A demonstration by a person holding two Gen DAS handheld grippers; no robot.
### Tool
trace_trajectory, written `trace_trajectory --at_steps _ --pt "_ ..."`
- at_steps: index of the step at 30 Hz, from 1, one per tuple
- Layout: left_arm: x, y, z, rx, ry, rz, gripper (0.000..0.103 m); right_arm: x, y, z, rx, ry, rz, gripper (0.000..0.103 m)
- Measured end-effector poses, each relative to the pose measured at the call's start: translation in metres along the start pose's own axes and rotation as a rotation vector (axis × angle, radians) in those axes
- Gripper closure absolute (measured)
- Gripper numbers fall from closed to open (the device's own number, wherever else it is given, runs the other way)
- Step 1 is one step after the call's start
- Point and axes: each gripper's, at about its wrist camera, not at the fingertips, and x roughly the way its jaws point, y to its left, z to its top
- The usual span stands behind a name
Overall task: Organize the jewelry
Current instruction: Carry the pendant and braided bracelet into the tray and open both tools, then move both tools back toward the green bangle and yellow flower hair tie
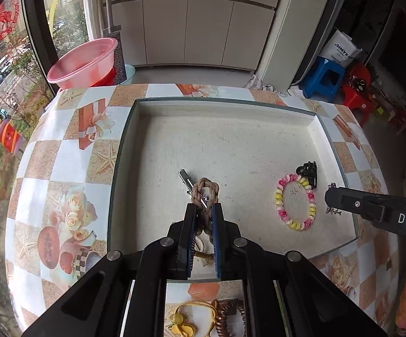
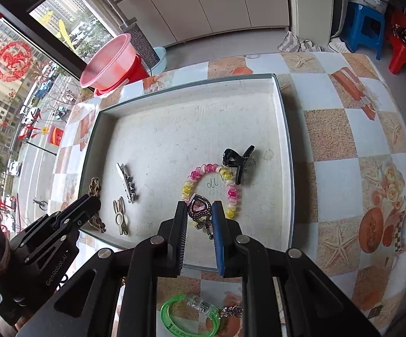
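Note:
My left gripper point(image 1: 205, 206) is shut on a braided brown rope bracelet point(image 1: 206, 193) and holds it over the near left of the white tray point(image 1: 312, 129). It also shows at the left of the right wrist view point(image 2: 97, 200), with the bracelet point(image 2: 94, 186) hanging. My right gripper point(image 2: 200, 203) is shut on a dark heart-shaped pendant point(image 2: 200, 207) above the tray's near edge. In the tray lie a pink and yellow spiral bracelet point(image 2: 232, 192), a black claw clip point(image 2: 238, 158), a silver hair clip point(image 2: 125, 181) and a rabbit-shaped clip point(image 2: 120, 216).
The tray point(image 2: 283, 129) sits on a table with a patterned cloth point(image 2: 343, 168). On the cloth near me lie a green bangle point(image 2: 172, 318), a yellow cord piece point(image 1: 186, 320) and a copper spiral tie point(image 1: 226, 317). A pink basin point(image 1: 83, 63) stands beyond the table's far left.

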Motion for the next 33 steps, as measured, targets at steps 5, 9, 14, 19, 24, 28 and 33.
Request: trace_trajectory --at_steps 5,9,14,19,24,28,33 --pt "0.017 0.001 0.001 0.012 0.026 0.034 0.079 0.021 -0.005 0.010 0.000 0.017 -0.010 0.084" --pt "0.027 0.002 0.001 0.012 0.044 0.056 0.079 0.033 -0.009 0.014 0.001 0.028 -0.021 0.084" --pt "0.035 -0.001 -0.002 0.036 0.060 0.098 0.079 0.044 -0.007 0.011 -0.033 0.034 -0.045 0.084" --pt "0.037 -0.008 -0.005 0.065 0.074 0.124 0.079 0.052 -0.007 0.009 -0.046 0.060 -0.060 0.083" --pt "0.033 -0.007 -0.006 0.051 0.075 0.124 0.079 0.047 -0.012 0.008 -0.026 0.058 -0.038 0.079" --pt "0.028 -0.008 -0.005 0.053 0.070 0.130 0.070 0.040 -0.017 0.009 0.008 0.045 0.009 0.064" --pt "0.009 -0.007 -0.002 0.028 0.007 0.141 0.000 0.029 -0.024 0.009 0.071 0.031 0.054 0.061"
